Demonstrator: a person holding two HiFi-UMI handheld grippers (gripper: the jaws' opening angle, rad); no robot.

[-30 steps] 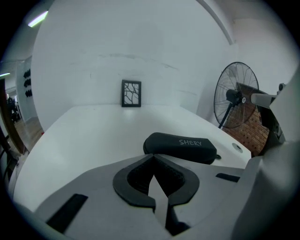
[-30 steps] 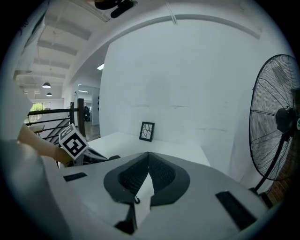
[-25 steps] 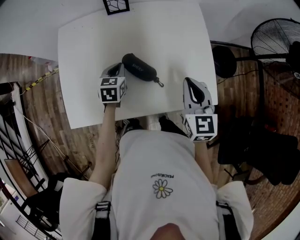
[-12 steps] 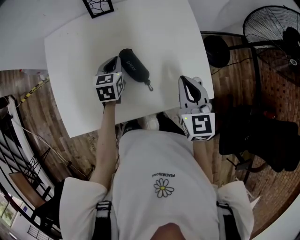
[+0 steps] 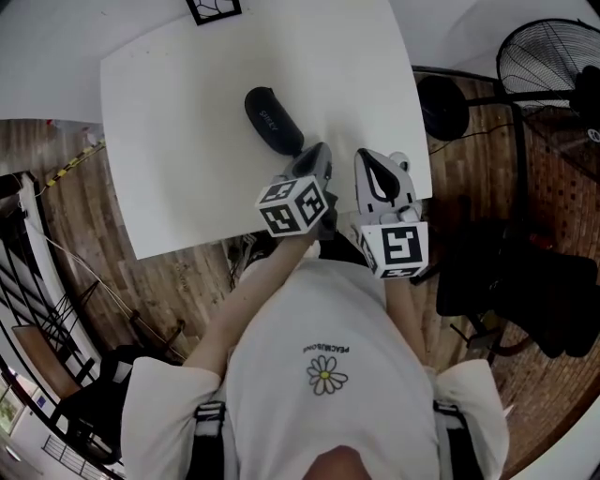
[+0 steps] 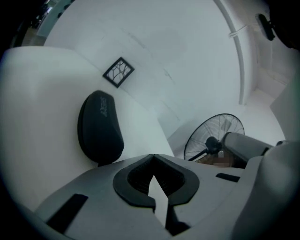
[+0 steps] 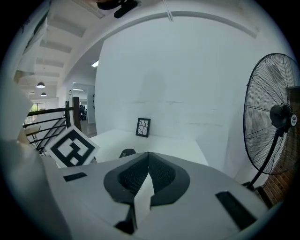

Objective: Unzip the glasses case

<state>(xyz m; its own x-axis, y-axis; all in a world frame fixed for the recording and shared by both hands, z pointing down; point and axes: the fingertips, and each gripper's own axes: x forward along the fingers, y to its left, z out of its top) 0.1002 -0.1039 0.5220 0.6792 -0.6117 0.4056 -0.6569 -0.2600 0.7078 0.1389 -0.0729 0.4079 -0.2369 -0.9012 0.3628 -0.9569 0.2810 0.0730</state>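
The black glasses case (image 5: 273, 120) lies slantwise on the white table (image 5: 178, 169). My left gripper (image 5: 322, 150) hovers just right of the case's near end, jaws shut, with nothing seen between them. In the left gripper view the case (image 6: 100, 126) sits left of and beyond the closed left gripper (image 6: 152, 158). The zip pull is hidden. My right gripper (image 5: 371, 157) rests close beside the left one near the table's right front edge. In its own view the right gripper (image 7: 148, 154) is shut and empty, and a bit of the case (image 7: 126, 153) shows past it.
A small framed picture (image 5: 214, 9) stands at the table's far edge. A standing fan (image 5: 553, 66) and dark bags (image 5: 525, 291) are on the wooden floor to the right. The left gripper's marker cube (image 7: 72, 146) shows at the left of the right gripper view.
My left gripper has swung from the case's left side across to its right, rolling as it went, and now sits next to the right gripper. The zip pull has gone out of sight.
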